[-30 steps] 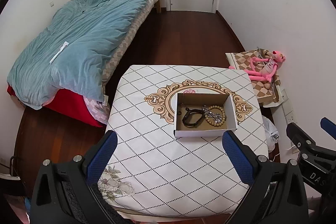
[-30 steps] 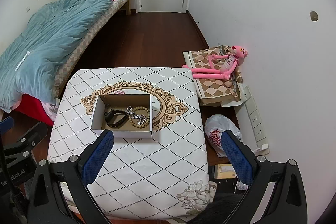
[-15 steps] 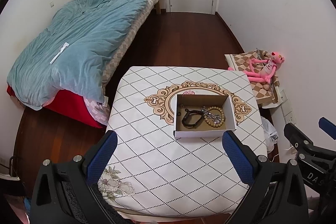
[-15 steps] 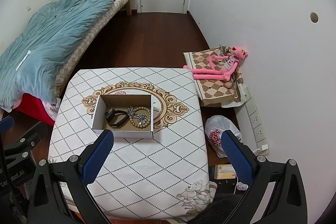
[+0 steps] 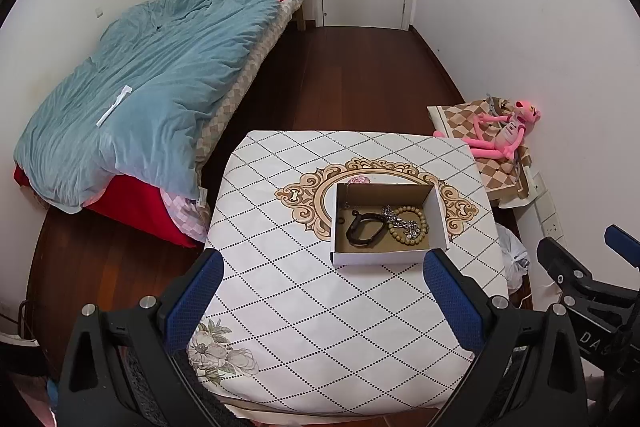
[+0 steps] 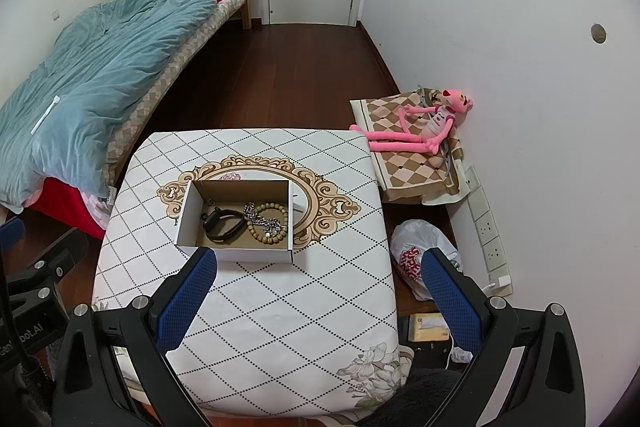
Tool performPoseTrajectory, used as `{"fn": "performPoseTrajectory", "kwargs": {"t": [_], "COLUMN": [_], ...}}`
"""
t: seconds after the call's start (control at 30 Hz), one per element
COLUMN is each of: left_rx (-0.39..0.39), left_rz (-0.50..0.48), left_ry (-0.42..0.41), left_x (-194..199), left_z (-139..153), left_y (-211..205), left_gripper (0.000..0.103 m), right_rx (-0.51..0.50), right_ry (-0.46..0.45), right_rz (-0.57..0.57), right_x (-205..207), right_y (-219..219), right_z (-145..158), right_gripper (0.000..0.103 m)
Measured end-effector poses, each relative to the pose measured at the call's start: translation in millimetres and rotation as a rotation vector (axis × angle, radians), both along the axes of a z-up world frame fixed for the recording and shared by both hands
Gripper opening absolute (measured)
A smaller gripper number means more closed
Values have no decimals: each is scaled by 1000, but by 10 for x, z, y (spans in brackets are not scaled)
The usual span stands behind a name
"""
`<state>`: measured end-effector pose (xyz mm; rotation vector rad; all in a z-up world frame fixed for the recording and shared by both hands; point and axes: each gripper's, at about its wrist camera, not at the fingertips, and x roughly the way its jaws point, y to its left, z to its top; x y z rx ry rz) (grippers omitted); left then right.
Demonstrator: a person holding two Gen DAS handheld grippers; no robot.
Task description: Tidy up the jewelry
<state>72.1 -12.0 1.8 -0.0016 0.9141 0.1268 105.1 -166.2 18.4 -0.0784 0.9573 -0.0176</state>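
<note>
One patterned table beside bed.

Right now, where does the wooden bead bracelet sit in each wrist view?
Left wrist: wooden bead bracelet right of centre, in the cardboard box's right half.
Right wrist: left of centre, same right half of the box.
Shared landmark: black band, left of it.

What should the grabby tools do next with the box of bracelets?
Probably lower the right tool toward the box. Both tools are open and empty, held back from it, while the black band, chain and beads lie tangled together inside.
</note>
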Motion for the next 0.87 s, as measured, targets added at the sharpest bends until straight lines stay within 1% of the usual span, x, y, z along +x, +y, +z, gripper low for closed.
{"fn": "performPoseTrajectory", "kwargs": {"t": [0.6,0.87], "left_rx": [4,-8], "left_rz": [-5,-7], "left_ry": [-6,-9], "left_x": [-13,-35], "left_z": [30,35], "left_y": [-19,2], "left_gripper": [102,102], "right_rx": [0,-2], "right_ry": [-2,-4], "right_rz": [0,1], "right_x": [-11,-17], "right_y": [-7,-15], "right_z": [7,16], "right_gripper": [103,103]}}
